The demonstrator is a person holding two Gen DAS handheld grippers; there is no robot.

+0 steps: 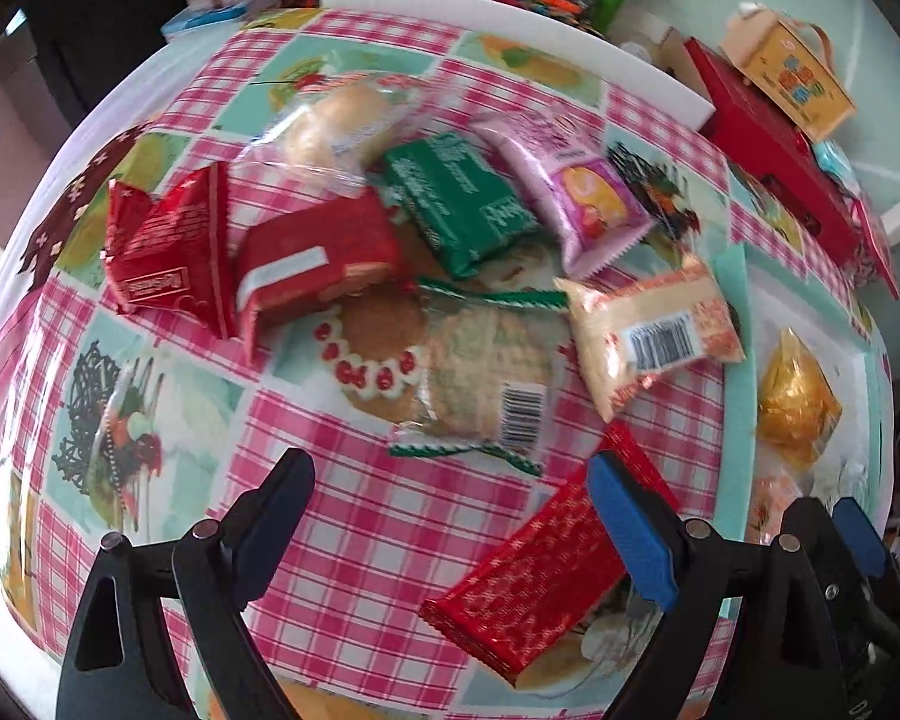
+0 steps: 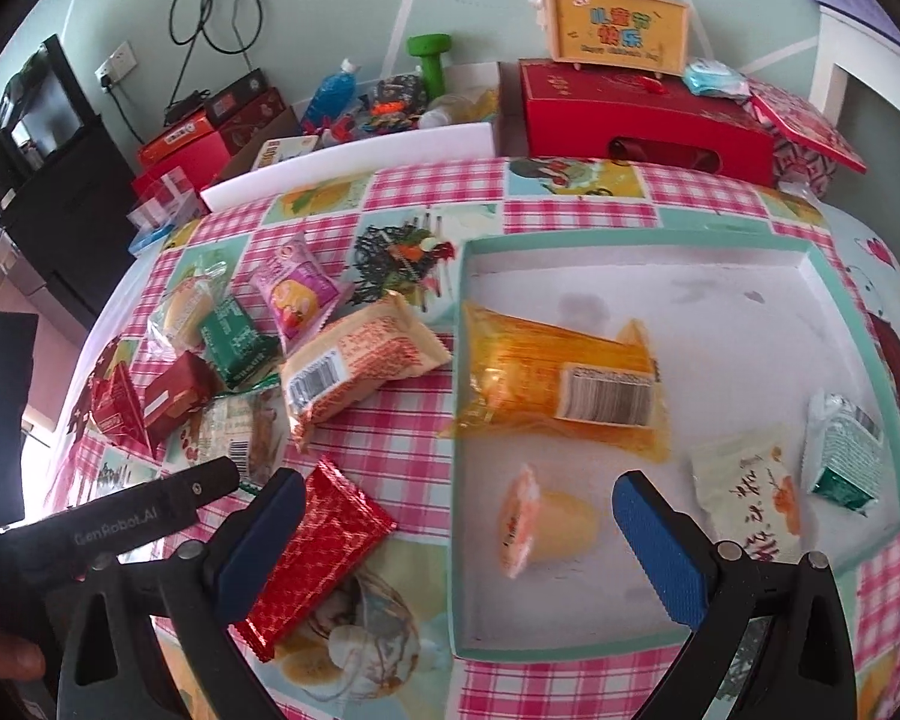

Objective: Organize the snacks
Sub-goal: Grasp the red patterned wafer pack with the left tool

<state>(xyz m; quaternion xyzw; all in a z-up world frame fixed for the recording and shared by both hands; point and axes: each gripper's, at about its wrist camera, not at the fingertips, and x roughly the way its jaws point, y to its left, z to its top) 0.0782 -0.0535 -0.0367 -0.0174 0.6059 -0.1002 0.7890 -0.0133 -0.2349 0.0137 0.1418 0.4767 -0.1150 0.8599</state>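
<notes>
Left gripper [image 1: 450, 516]: jaws wide apart, empty, above the checked tablecloth [image 1: 354, 540].
Loose pile [image 2: 240, 360]: about eight snacks not yet sorted, the red foil bar [image 2: 318, 552] nearest.
Right gripper [image 2: 456, 534]: jaws apart, holding nothing.
Tray [image 2: 630, 240]: five snacks inside, including the orange packet [image 2: 546, 384] and jelly cup [image 2: 546, 528].
Progress: likely under halfway.

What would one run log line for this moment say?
left gripper: open, empty | right gripper: open, empty | tray: four snacks inside | red bar: on tablecloth
</notes>
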